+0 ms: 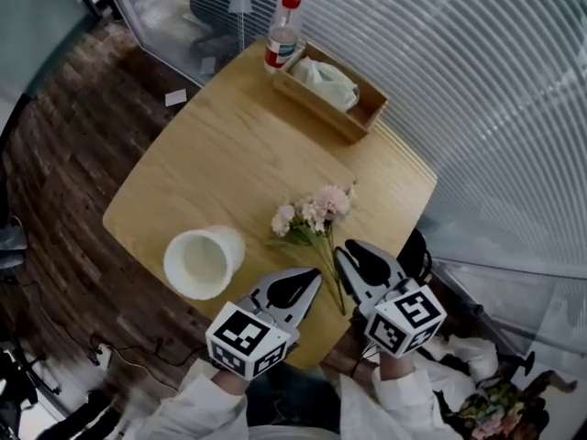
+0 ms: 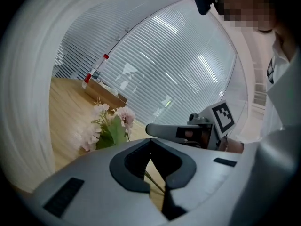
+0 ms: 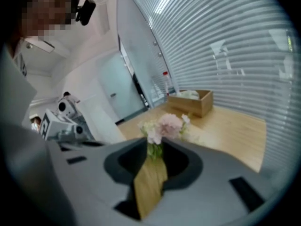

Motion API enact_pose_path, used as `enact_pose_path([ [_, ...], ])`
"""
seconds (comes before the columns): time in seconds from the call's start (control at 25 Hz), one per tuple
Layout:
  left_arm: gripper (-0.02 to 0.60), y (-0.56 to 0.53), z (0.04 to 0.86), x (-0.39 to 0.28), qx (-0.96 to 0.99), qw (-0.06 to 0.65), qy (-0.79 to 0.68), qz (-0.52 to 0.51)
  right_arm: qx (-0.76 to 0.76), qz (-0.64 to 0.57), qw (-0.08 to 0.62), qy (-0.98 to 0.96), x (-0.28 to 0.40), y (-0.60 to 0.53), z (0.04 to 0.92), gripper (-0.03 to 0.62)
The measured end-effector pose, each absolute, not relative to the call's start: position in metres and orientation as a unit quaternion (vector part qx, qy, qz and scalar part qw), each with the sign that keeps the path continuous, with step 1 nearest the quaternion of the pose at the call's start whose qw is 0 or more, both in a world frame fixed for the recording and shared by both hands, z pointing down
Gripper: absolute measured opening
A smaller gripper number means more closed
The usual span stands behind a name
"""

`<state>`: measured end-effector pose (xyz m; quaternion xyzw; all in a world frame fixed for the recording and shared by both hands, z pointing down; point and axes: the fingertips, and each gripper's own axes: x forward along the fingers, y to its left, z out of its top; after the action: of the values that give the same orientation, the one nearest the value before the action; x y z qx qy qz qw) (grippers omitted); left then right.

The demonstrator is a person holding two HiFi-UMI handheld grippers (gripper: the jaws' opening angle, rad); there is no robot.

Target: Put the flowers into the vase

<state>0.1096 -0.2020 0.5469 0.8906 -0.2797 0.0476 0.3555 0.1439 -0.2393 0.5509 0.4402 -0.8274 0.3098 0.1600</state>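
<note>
A small bunch of pink and white flowers (image 1: 312,216) lies flat on the wooden table (image 1: 229,163), its green stems (image 1: 332,287) running back between my two grippers. The white vase (image 1: 204,262) stands upright and empty to the left of the bunch. My left gripper (image 1: 312,280) hovers just left of the stems, its tips meeting, nothing in it. My right gripper (image 1: 347,253) sits just right of the stems, jaws a little apart. In the right gripper view the blooms (image 3: 164,126) show ahead through the gap of that gripper (image 3: 155,147), not gripped. The left gripper view shows the flowers (image 2: 110,124) beyond the closed tips (image 2: 150,142).
A wooden box (image 1: 332,94) holding a pale bag stands at the table's far corner, with a red-capped bottle (image 1: 282,37) beside it. A ribbed glass wall (image 1: 477,108) runs along the table's right side. The table's near edge lies under my grippers. More flowers (image 1: 500,411) lie on the floor at bottom right.
</note>
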Motion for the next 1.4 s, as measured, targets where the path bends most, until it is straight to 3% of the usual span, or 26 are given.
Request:
enact_pose_path([
  [0.52,0.009,-0.211,0.571,0.106,0.879,0.376,-0.288,0.052,0.435,0.339,0.210,-0.807,0.149,-0.247,0.600,0.129],
  [1.4,0.009,-0.214,0.597,0.105,0.870,0.395,-0.288,0.054,0.418,0.377,0.269,-0.781,0.144,-0.247,0.645,0.155],
])
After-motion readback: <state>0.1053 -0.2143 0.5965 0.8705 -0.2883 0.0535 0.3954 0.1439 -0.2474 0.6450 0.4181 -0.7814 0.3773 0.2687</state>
